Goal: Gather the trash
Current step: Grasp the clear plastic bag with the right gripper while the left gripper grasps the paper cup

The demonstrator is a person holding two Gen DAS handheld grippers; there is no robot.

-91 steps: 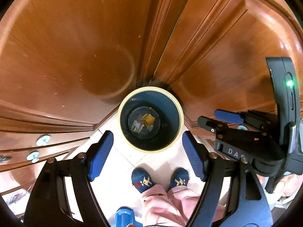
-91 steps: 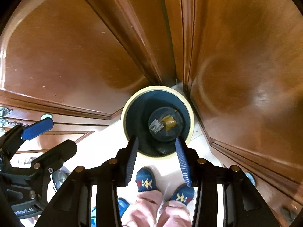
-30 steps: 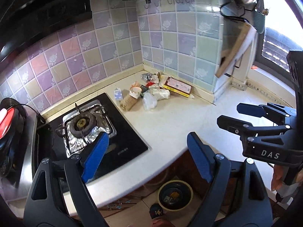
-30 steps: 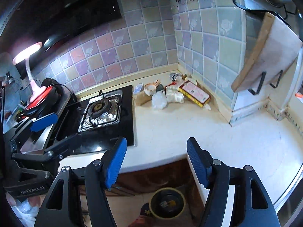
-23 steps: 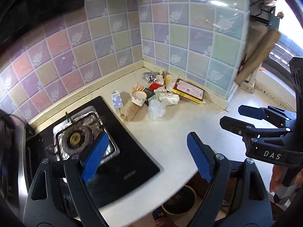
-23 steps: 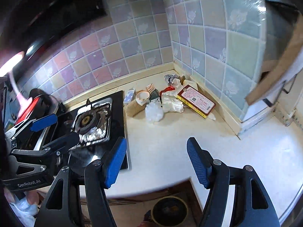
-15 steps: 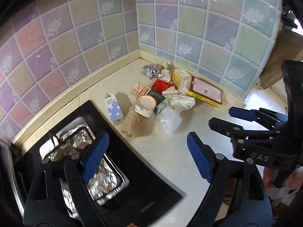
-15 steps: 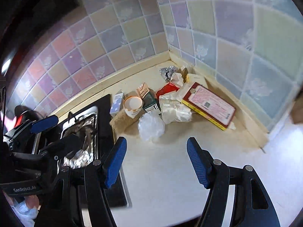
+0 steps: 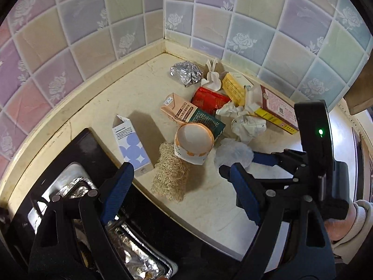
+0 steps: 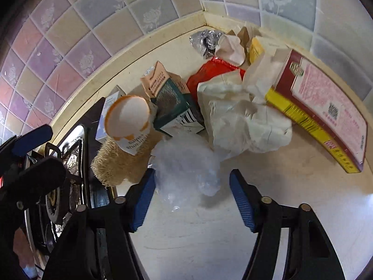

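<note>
A trash pile lies in the tiled corner of the counter (image 9: 209, 200). It holds a clear plastic bag (image 10: 186, 163), crumpled white paper (image 10: 240, 121), an orange-rimmed paper cup (image 9: 193, 142), a straw-like scrubber (image 9: 170, 175), a blue-and-white carton (image 9: 131, 144), a green carton (image 10: 172, 107), a red wrapper (image 9: 209, 99) and a foil ball (image 9: 185, 72). My right gripper (image 10: 192, 179) points down with the plastic bag between its closing jaws; the pads are not pressing it. My left gripper (image 9: 180, 170) hangs open over the scrubber and cup, holding nothing.
A black gas stove (image 9: 77, 186) with foil around the burner borders the pile on the left. A long red-and-yellow box (image 10: 326, 107) lies against the right wall. Tiled walls (image 9: 116, 23) close the corner behind. A gloved hand (image 9: 345, 224) holds the right gripper.
Both grippers came down from above the counter edge to just over the trash pile. The right jaws have narrowed, and the plastic bag now sits between them.
</note>
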